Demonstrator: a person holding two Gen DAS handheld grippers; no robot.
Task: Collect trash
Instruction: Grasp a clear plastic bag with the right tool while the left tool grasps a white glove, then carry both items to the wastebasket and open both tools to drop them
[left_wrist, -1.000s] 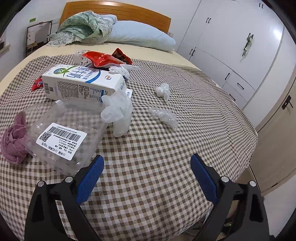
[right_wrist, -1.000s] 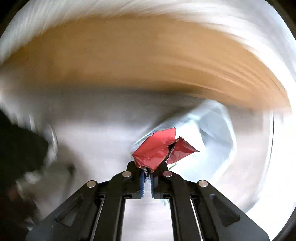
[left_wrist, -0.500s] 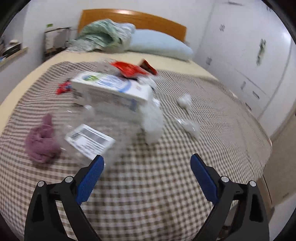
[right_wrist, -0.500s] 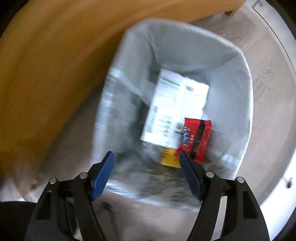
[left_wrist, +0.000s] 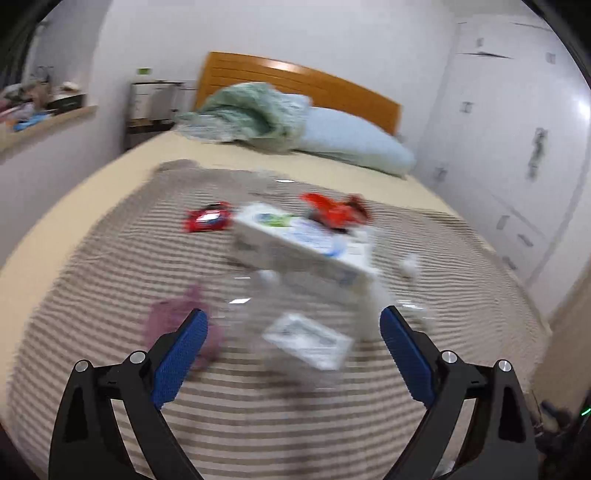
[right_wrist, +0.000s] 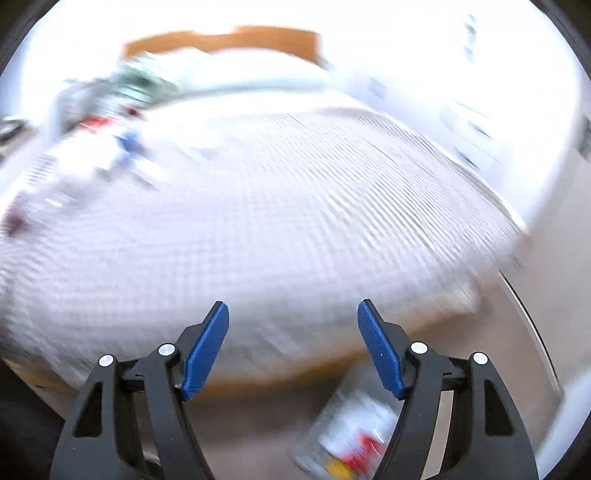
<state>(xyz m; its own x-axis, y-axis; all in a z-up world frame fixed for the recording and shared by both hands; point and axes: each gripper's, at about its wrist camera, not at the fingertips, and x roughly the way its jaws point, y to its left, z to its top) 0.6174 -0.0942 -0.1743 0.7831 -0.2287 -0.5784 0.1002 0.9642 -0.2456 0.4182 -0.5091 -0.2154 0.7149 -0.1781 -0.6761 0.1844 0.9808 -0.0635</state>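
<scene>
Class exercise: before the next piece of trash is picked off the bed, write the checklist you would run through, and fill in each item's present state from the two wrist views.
1. Left gripper open and empty: ok.
2. Right gripper open and empty: ok.
3. Trash remains on the checked blanket: ok; milk carton, clear plastic box and red wrappers lie there.
4. Target lined up: ok for the left gripper, the clear plastic box sits between its fingers in the left view.
5. Views sharp enough to judge contact: not ok, both are motion-blurred.
6. Bin located: ok, on the floor below the right gripper.
</scene>
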